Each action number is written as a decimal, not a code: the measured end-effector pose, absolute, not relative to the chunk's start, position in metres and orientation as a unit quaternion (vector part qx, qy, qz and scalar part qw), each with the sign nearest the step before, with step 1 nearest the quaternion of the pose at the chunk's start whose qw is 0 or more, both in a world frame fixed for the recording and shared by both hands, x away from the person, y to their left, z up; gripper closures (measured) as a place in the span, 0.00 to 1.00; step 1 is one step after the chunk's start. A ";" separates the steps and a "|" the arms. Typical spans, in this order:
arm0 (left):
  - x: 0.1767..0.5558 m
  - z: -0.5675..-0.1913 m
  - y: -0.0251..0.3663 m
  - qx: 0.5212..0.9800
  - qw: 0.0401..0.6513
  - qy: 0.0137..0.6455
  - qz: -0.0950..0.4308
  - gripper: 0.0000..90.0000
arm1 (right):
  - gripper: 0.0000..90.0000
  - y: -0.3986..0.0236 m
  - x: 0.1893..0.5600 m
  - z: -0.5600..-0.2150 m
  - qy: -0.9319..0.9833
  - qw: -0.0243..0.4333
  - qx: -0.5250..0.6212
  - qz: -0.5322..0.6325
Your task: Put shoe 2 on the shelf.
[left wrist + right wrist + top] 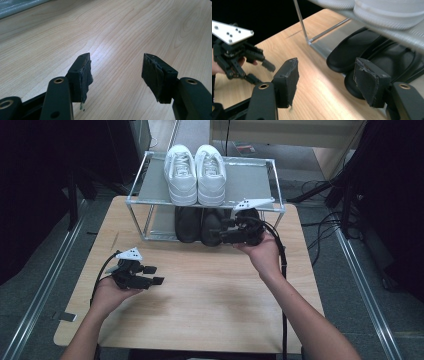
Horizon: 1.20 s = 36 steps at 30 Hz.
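1. Room for moving: the front half of the surface [210, 305] is bare wood from its left edge to its right edge, and a two-level metal shoe rack [150, 195] takes up the middle of the far edge, leaving narrow bare strips at both far corners.
2. The left hand-held gripper [156, 274] hovers near the left edge, about midway between front and far edge, with its jaws wide and nothing between them; in the left gripper view, bare wood grain lies under the left hand-held gripper [116, 72].
3. The right hand-held gripper [214, 237] sits at the front of the rack's lower level, jaws wide apart and holding nothing, right beside the black shoes [197, 225]; whether it touches them I cannot tell.
4. In the right gripper view the black shoes [354, 53] lie just past the pads [369, 80], under the upper shelf.
5. Surface: light wood, rounded corners, set on grey flooring with metal rails running along the left and right sides; dark equipment stands around, and cables lie on the floor to the right.
6. Count: two white sneakers [196, 172] side by side on the top shelf, two black shoes on the lower level, one rack, two hand-held grippers, each held in one hand.
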<state>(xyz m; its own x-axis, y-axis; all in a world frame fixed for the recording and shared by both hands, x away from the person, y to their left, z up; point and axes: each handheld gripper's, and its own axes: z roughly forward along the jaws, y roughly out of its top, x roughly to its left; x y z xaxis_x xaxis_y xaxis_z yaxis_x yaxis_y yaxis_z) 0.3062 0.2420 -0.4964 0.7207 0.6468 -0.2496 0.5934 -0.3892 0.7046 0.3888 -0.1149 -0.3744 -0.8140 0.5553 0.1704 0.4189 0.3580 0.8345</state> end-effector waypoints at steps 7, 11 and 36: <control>0.306 -0.497 0.241 0.832 0.409 0.372 0.033 0.45 | 0.42 -0.119 0.375 -0.400 0.827 0.079 0.276 0.484; 0.306 -0.497 0.240 0.831 0.410 0.374 0.034 0.45 | 0.42 -0.124 0.370 -0.416 0.827 0.060 0.278 0.485; 0.304 -0.497 0.233 0.834 0.412 0.366 0.029 0.41 | 0.43 -0.146 0.330 -0.478 0.834 0.048 0.277 0.475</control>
